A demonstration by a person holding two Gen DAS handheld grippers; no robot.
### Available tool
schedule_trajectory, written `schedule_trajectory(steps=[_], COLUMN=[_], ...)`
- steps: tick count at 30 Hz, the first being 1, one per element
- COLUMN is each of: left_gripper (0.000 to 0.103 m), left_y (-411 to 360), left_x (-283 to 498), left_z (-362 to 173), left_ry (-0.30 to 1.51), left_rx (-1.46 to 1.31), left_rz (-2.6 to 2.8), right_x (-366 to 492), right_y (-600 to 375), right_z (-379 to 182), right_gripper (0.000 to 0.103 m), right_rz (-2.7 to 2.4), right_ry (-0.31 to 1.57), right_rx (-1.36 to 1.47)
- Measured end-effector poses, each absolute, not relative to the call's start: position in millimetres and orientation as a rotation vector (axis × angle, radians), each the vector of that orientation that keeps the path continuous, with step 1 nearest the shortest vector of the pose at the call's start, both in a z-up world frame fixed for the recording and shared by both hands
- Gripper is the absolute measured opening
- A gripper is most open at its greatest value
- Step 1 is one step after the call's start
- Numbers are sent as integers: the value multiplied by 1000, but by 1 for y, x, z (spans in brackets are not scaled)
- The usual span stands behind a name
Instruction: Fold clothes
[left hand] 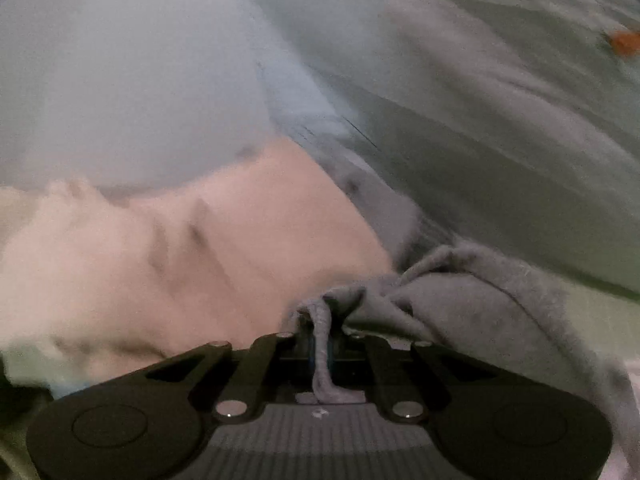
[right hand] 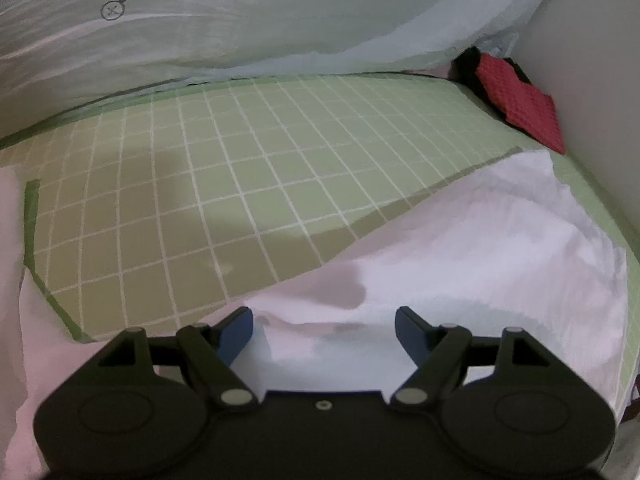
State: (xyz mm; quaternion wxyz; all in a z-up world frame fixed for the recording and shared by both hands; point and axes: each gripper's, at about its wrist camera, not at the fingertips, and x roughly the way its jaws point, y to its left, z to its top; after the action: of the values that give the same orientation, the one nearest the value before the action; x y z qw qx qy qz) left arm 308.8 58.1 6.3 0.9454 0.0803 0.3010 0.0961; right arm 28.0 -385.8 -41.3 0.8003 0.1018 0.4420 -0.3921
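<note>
In the left wrist view my left gripper (left hand: 320, 332) is shut on a grey garment (left hand: 452, 300), whose edge is pinched between the jaws and hangs down over the gripper body. The rest of the grey cloth bunches to the right. A pale pink garment (left hand: 180, 248) lies just ahead and to the left, blurred. In the right wrist view my right gripper (right hand: 324, 330) is open and empty, its blue pads (right hand: 236, 336) wide apart, just above a white-pink garment (right hand: 480, 240) spread on the bed.
A green checked sheet (right hand: 240, 168) covers the bed. A pale duvet with a carrot print (right hand: 280, 20) lies along the far side. A red and black object (right hand: 516, 100) sits by the white wall (right hand: 592, 60) at the right.
</note>
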Motion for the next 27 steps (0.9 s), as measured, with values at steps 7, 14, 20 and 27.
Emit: schedule_trajectory(steps=[7, 14, 20, 27], left_gripper=[10, 67, 81, 81], left_y=[29, 37, 21, -49], left_x=[297, 264, 203, 161], left_z=[-13, 7, 11, -36], left_ry=[646, 742, 805, 1011], left_rx=[209, -70, -272, -239], left_rz=[174, 131, -3, -215], right_x=[34, 29, 11, -17], right_y=[-380, -382, -383, -400], right_z=[-45, -38, -35, -34], right_gripper=[79, 79, 79, 79], right_rz=[-811, -785, -774, -745], right_ry=[959, 920, 884, 870], right_rx=[237, 270, 317, 385])
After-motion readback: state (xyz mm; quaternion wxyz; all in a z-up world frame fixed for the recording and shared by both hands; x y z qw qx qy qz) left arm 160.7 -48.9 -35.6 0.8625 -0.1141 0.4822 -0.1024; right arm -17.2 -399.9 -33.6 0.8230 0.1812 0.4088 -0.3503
